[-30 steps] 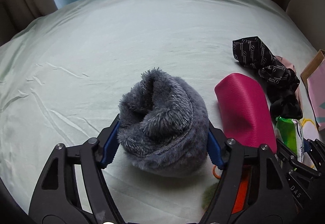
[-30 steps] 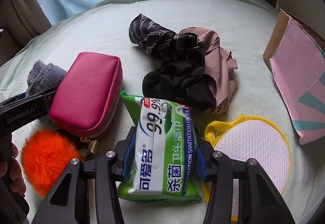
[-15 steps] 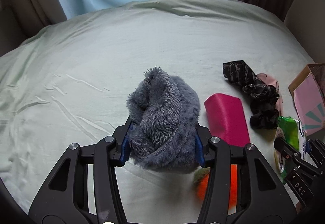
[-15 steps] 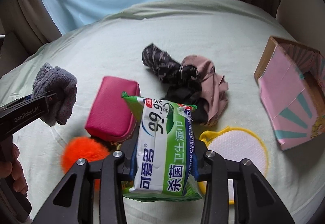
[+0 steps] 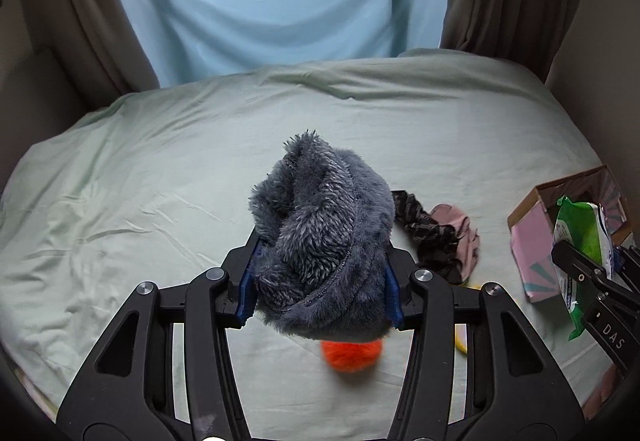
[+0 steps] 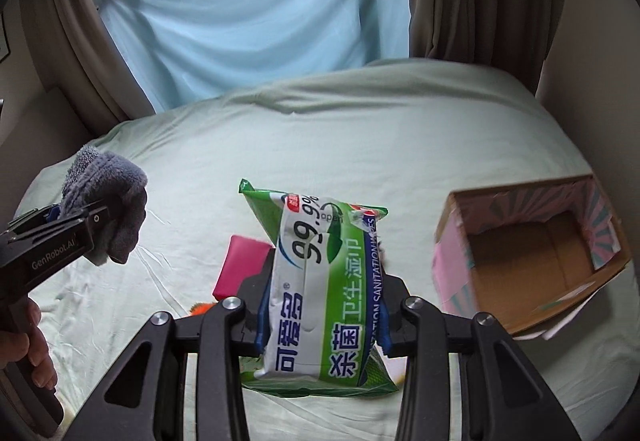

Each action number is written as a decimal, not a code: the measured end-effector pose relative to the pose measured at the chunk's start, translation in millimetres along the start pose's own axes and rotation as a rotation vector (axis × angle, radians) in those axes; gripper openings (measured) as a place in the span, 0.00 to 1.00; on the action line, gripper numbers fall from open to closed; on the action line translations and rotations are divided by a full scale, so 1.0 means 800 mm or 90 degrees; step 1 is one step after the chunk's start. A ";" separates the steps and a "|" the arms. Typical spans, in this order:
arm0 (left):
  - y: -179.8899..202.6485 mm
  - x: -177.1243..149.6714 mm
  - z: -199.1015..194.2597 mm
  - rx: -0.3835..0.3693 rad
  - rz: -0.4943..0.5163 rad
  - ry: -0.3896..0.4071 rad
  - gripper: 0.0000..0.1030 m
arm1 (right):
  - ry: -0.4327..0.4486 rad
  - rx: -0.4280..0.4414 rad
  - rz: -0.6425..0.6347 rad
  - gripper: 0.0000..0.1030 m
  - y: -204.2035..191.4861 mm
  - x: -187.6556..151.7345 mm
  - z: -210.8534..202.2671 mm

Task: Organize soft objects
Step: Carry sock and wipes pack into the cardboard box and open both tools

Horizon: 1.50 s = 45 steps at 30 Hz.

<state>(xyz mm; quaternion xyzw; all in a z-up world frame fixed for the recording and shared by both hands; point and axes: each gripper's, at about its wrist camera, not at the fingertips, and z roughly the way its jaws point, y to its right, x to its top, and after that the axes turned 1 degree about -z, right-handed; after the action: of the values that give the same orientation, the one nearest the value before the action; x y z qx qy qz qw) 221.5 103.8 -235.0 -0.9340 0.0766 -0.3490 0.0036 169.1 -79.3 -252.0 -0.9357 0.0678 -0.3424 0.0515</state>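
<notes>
Left gripper (image 5: 320, 295): fingers clamped on a grey fluffy cloth (image 5: 320, 241), 1 blue pad on each side of the bundle. The cloth is held in the air above the bed (image 5: 160, 181); its top stands up past the fingers.

Right gripper (image 6: 322, 315): fingers clamped on a green and white pack of wet wipes (image 6: 320, 289), held upright above the bed, printed face toward the camera. In the right wrist view the left gripper shows at the left edge, gripped by a hand (image 6: 24, 353).

Cardboard box (image 6: 532, 253): on the bed to the right of the wipes, open, pink patterned outside, brown inside; nothing visible in it.

Pink pouch (image 6: 240, 265): on the bed, partly hidden behind the wipes.

Orange pompom (image 5: 351, 355): on the bed, below the grey cloth.

Dark patterned cloth and pale pink cloth (image 5: 440, 237): heaped together on the bed, between the grey cloth and the box.

Pale green sheet covers the bed; a blue curtain (image 5: 280, 1) hangs behind it.
</notes>
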 end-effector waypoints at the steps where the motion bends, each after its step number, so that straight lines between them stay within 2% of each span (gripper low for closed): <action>1: 0.011 0.004 -0.010 0.000 -0.004 0.002 0.44 | 0.003 0.002 -0.001 0.36 0.011 0.007 -0.013; 5: 0.065 0.022 -0.048 -0.007 -0.031 0.009 0.44 | 0.014 0.005 -0.002 0.36 0.062 0.033 -0.052; 11: 0.166 0.041 -0.072 -0.024 -0.042 0.010 0.44 | 0.027 0.003 -0.004 0.35 0.157 0.067 -0.089; 16: 0.258 0.054 -0.072 -0.044 -0.046 -0.002 0.44 | 0.005 -0.006 -0.017 0.35 0.233 0.084 -0.099; 20: 0.319 0.049 -0.046 -0.070 -0.057 -0.052 0.44 | -0.027 -0.018 -0.019 0.35 0.281 0.089 -0.090; 26: 0.390 0.033 0.015 -0.095 -0.036 -0.145 0.44 | -0.085 -0.029 -0.005 0.35 0.335 0.092 -0.050; 33: 0.421 -0.002 0.104 -0.104 -0.023 -0.250 0.44 | -0.179 -0.031 0.013 0.35 0.371 0.082 0.033; 40: 0.445 -0.025 0.175 -0.112 -0.008 -0.323 0.44 | -0.308 -0.028 0.025 0.35 0.392 0.057 0.125; 45: 0.463 -0.030 0.197 -0.109 0.031 -0.349 0.44 | -0.353 -0.032 0.039 0.35 0.404 0.042 0.156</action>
<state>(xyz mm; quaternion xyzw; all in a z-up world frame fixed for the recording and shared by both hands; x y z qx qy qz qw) 254.7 -265.9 -391.9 -0.9883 0.1244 -0.0759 -0.0462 245.8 -397.0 -371.6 -0.9921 0.0878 -0.0698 0.0554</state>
